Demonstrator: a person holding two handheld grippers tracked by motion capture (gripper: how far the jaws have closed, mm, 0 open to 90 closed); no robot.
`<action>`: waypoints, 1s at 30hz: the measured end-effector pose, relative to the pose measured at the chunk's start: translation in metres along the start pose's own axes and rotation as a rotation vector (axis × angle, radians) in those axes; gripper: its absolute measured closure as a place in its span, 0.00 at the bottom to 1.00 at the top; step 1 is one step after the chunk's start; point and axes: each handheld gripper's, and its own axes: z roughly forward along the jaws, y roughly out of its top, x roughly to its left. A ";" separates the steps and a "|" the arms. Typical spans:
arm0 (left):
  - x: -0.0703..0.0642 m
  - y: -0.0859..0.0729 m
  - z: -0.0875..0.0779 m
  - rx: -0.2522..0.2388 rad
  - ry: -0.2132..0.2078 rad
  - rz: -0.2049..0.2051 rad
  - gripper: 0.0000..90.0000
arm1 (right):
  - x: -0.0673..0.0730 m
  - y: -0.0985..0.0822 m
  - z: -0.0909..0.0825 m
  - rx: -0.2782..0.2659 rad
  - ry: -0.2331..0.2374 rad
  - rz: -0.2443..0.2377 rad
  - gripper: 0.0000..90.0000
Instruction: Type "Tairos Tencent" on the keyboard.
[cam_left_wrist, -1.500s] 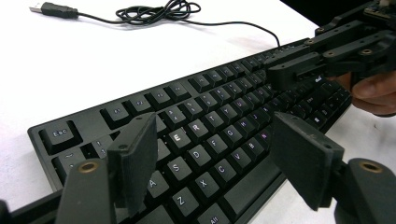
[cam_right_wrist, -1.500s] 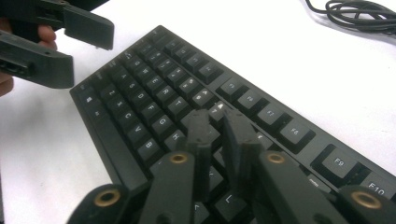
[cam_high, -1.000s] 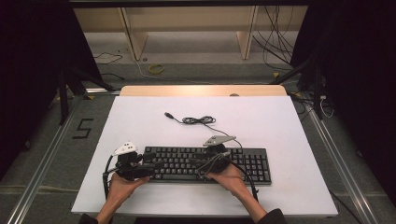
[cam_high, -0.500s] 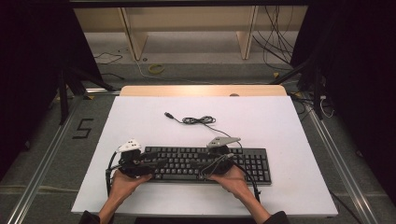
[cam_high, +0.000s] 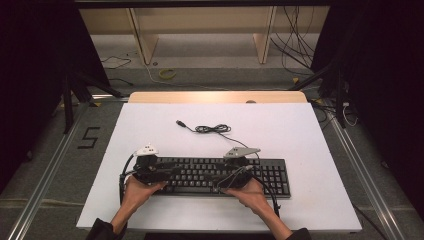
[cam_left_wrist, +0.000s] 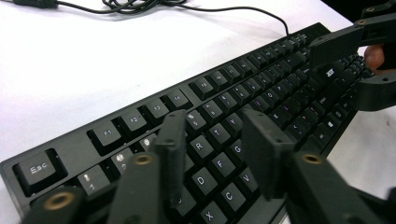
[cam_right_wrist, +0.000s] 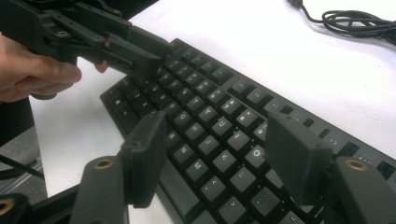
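Note:
A black keyboard (cam_high: 274, 176) lies across the near part of the white table top (cam_high: 150, 120). My left gripper (cam_high: 172, 170) hovers over its left keys, pointing right. Its jaws have just been closing; letter keys (cam_left_wrist: 217, 135) show through the gap and nothing is pinched in my left gripper (cam_left_wrist: 215, 119). My right gripper (cam_high: 217, 177) points left over the middle keys. Its jaws have just been opening and stand wide above the keys, holding nothing, in the right gripper view (cam_right_wrist: 217, 123). Each view shows the other gripper farther off: the right gripper (cam_left_wrist: 350, 70) and the left gripper (cam_right_wrist: 147, 58).
The keyboard's cable (cam_high: 212, 129) lies coiled behind it, its USB plug (cam_high: 181, 123) loose on the table. A wooden strip (cam_high: 215, 96) edges the far side. Beyond it are floor, loose cables and shelf legs; a "5" mark (cam_high: 89, 137) is on the floor at the left.
The left gripper has edged slightly right and farther onto the keyboard. The right hand has kept its place.

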 end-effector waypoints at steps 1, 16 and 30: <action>0.000 0.001 0.001 0.004 0.002 0.004 0.71 | 0.000 0.000 0.000 0.000 -0.001 0.000 0.43; -0.002 0.003 0.018 0.094 0.027 0.058 0.99 | -0.003 -0.003 -0.005 -0.017 -0.023 0.007 0.39; -0.004 0.005 0.028 0.136 0.043 0.076 0.99 | -0.004 -0.005 -0.007 -0.015 -0.031 0.004 0.39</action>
